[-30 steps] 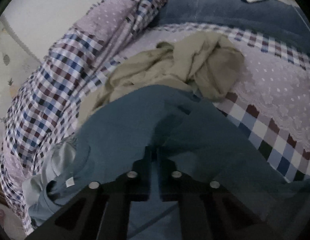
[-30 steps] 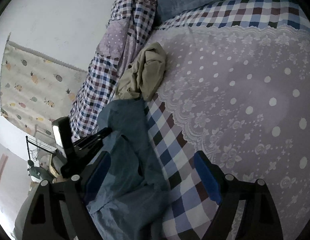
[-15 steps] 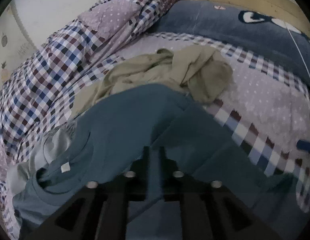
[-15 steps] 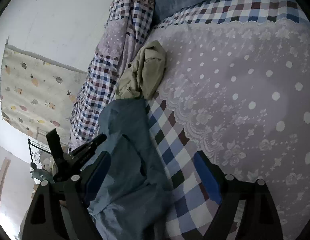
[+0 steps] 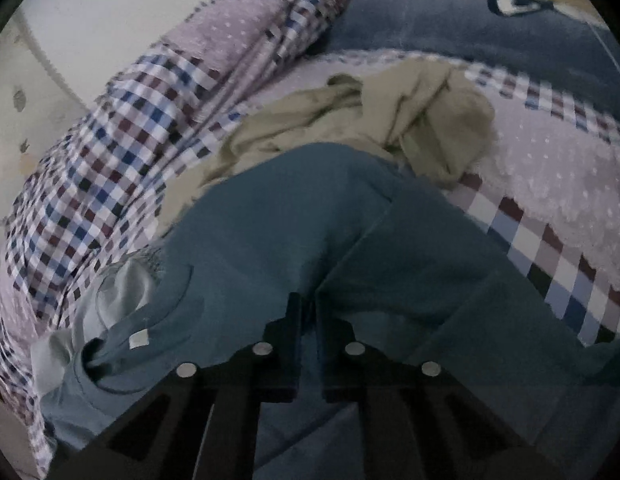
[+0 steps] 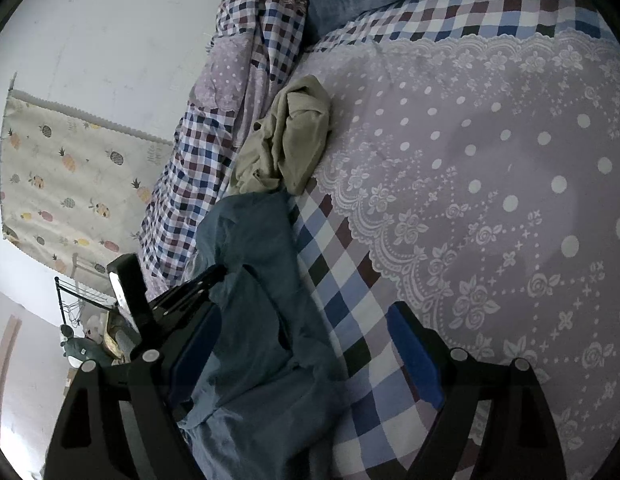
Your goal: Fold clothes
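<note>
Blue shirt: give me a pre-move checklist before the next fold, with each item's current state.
1. Left gripper shut on the blue shirt: ok, fingers together with fabric pinched between them.
2. Right gripper ready to grab: ok, open, with shirt fabric lying between its fingers.
3. Blue shirt flat: not ok, it is bunched and creased.
4. Shirt separate from the beige garment: not ok, its far edge overlaps the crumpled beige garment.
5. Room on the bedspread for folding: ok, the lace part to the right is bare.
6. Which part of the shirt is pinched: cannot tell.
</note>
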Demonstrator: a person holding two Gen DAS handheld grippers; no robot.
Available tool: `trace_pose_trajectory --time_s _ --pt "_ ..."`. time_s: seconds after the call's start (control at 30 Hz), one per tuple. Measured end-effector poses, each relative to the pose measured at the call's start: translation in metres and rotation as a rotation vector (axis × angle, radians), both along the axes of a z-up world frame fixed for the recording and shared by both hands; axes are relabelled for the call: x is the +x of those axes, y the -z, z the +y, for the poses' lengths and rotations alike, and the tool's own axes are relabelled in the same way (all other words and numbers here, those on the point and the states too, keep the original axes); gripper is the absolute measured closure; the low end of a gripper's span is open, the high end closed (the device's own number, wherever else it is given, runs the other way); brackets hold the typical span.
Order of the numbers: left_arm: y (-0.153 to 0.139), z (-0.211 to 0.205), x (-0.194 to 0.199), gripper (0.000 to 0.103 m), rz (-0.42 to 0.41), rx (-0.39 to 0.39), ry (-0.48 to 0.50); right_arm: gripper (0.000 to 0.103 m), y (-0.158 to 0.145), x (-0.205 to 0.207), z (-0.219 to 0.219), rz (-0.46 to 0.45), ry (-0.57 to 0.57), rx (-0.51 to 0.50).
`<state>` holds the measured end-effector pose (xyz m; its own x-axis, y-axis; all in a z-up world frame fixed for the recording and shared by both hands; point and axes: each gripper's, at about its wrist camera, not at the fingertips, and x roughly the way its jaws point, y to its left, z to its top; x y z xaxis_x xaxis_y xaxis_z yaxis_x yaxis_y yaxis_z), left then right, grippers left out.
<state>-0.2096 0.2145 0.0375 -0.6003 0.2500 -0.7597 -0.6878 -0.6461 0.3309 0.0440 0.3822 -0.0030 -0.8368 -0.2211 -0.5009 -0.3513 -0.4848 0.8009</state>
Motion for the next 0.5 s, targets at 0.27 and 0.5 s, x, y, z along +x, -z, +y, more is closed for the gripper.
trace_pose_trajectory --time_s 0.27,0.5 --pt "-0.005 -0.026 0.009 0.100 -0.012 0.076 -0.048 0.015 0.001 0.001 0.000 0.003 0.002 -0.004" --pt "0.002 -0.040 0.006 0.096 -0.045 0.056 -0.096 0.015 0.001 0.000 0.000 0.001 -0.003 -0.001"
